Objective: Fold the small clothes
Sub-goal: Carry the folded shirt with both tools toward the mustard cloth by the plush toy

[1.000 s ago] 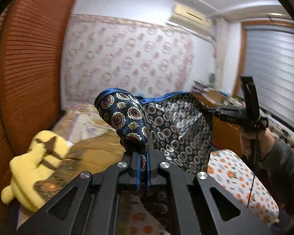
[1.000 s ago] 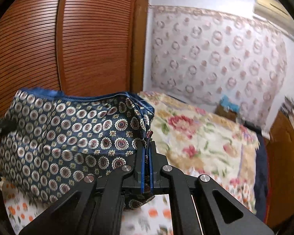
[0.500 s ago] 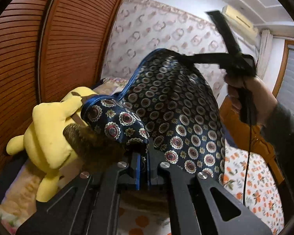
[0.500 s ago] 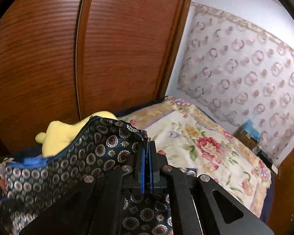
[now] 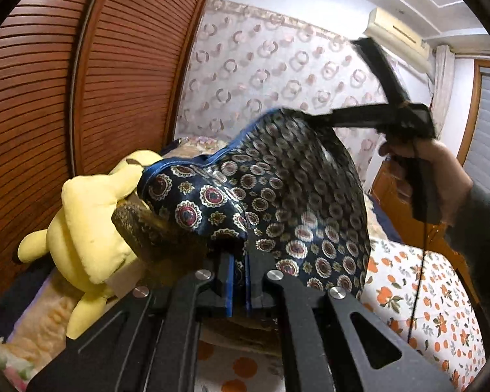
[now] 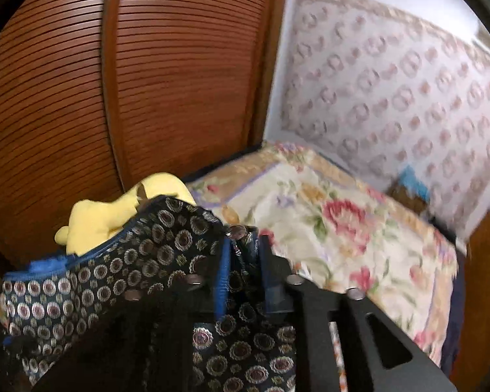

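The small garment (image 5: 277, 196) is seen as a glossy, satin-like navy cloth, printed with medallions and edged in blue. Behind it, the plush toy (image 5: 88, 222) is made of soft, matt yellow fabric. The wardrobe doors (image 5: 81, 81) behind the toy are of ribbed, semi-gloss brown wood. The left hand-held gripper (image 5: 238, 289) is formed of matt black plastic, with shiny metal screws and blue pads.

No readable text, labels, brands or numbers in either view. Nothing legible on the air conditioner (image 5: 398, 37). Wallpaper (image 6: 392, 75) and patterned cloth (image 5: 277, 202) carry ornament only, 0 characters.
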Demonstrator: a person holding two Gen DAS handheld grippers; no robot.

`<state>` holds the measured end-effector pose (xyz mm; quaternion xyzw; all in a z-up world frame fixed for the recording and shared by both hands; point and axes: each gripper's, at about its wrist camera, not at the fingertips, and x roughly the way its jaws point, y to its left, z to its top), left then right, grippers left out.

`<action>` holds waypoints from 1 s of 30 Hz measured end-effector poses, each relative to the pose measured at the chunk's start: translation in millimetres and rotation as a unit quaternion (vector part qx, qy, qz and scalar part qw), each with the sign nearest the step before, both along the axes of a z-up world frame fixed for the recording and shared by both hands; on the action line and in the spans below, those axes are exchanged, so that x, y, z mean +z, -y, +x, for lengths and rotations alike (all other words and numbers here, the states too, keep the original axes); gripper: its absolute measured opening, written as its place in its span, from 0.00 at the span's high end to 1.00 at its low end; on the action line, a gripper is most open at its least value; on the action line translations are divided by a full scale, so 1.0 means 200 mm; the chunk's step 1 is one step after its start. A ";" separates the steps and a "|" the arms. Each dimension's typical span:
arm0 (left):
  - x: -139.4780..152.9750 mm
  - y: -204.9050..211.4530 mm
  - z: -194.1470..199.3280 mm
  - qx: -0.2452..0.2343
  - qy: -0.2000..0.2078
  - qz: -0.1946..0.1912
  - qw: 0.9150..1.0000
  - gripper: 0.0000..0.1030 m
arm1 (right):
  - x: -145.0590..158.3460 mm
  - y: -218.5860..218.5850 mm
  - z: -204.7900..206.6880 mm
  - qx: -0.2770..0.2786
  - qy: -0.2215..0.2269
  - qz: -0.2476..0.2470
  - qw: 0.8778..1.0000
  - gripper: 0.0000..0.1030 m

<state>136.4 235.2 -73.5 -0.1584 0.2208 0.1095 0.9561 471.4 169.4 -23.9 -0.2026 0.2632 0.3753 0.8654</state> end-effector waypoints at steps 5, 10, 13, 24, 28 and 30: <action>-0.01 0.00 0.02 0.001 -0.015 0.008 1.000 0.95 | -0.14 0.17 0.00 -0.027 -0.060 0.009 0.998 0.60; -0.01 -0.01 0.03 -0.001 -0.023 0.004 1.000 0.95 | -0.24 0.36 -0.01 -0.052 -0.130 0.054 0.989 0.55; 0.00 0.00 0.03 -0.004 -0.023 0.005 1.000 0.95 | -0.30 0.43 0.00 -0.056 -0.172 0.075 0.981 0.55; -0.01 0.00 0.03 -0.010 -0.034 0.007 0.999 0.95 | -0.59 0.50 0.16 -0.083 -0.324 0.170 0.927 0.54; -0.02 0.00 0.04 -0.013 -0.038 0.008 0.999 0.95 | -0.63 0.49 0.18 -0.084 -0.329 0.185 0.922 0.54; -0.02 0.01 0.04 -0.018 -0.040 0.007 0.999 0.95 | -0.65 0.49 0.18 -0.084 -0.323 0.183 0.925 0.54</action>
